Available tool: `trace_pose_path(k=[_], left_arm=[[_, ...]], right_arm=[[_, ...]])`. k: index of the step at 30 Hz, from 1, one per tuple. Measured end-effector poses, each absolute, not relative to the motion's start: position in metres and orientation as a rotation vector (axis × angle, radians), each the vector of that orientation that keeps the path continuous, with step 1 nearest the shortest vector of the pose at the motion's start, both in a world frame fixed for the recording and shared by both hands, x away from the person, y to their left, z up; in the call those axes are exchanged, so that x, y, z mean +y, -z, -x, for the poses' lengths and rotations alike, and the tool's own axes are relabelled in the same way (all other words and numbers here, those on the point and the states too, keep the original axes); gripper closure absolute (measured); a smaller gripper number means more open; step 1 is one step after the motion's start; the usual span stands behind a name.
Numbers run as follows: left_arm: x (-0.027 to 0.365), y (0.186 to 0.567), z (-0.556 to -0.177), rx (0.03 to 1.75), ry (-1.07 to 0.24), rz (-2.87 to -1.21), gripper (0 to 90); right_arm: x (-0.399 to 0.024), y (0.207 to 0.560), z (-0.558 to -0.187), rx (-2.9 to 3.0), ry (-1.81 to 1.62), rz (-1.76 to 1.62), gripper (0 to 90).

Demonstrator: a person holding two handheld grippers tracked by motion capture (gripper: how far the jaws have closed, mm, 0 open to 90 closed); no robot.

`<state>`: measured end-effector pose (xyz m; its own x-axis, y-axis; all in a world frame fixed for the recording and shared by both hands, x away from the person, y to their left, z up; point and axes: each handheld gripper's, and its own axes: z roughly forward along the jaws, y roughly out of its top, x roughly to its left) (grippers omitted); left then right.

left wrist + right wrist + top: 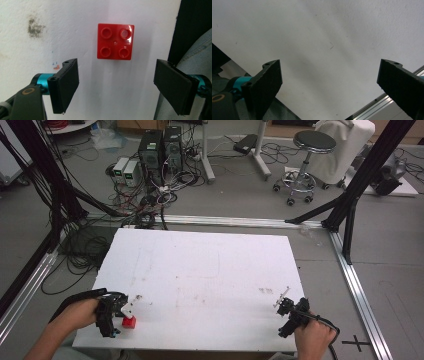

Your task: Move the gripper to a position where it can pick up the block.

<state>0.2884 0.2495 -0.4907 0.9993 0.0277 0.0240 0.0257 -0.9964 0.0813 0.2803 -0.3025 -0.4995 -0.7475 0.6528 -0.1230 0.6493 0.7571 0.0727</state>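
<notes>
**White worktop, one red brick, both hand-held grippers released**

At far left of the high view, black cables point(30, 195) hang down a dark frame post and spill in loops over the grey floor point(240, 195). An aluminium rail point(25, 290) runs along the floor on that side.

The left hand-held gripper point(120, 312) sits at the near left corner of the worktop point(210, 270), a white board with faint scuffs and pencil-like marks. Its jaws stand wide apart, holding nothing. A red brick point(129, 322) lies on the board just beside this gripper, close to the near edge. In the left gripper view the brick point(115, 41) rests flat with four studs up, ahead of the jaws and clear of both; a grey smudge point(35, 26) marks the board to its left, and a person's trouser leg point(195, 57) shows past the board's edge.

Behind the worktop, two computer towers point(161, 149) stand on the floor amid more tangled wiring, with two small white-and-green boxes point(126, 171) beside them. Further right is a white stand's leg point(260, 160), then a wheeled stool point(306, 162) with a dark round seat, and a white covered object point(345, 145) behind it.

The right hand-held gripper point(283, 301) rests at the near right corner of the board, jaws spread and empty. In the right gripper view its jaws frame bare white board point(324, 45), with a rail point(374, 105) at lower right. Black frame struts point(360, 185) and another floor rail point(360, 290) close the right side.
</notes>
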Motion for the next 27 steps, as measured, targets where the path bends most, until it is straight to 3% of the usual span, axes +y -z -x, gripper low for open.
trace_pose_path(k=[27], left_arm=[[0.229, 0.510, -0.295, -0.152, 0.020, -3.101, 21.6]], right_arm=[[-0.302, 0.501, -0.280, 2.822, -0.034, -1.042, 5.2]])
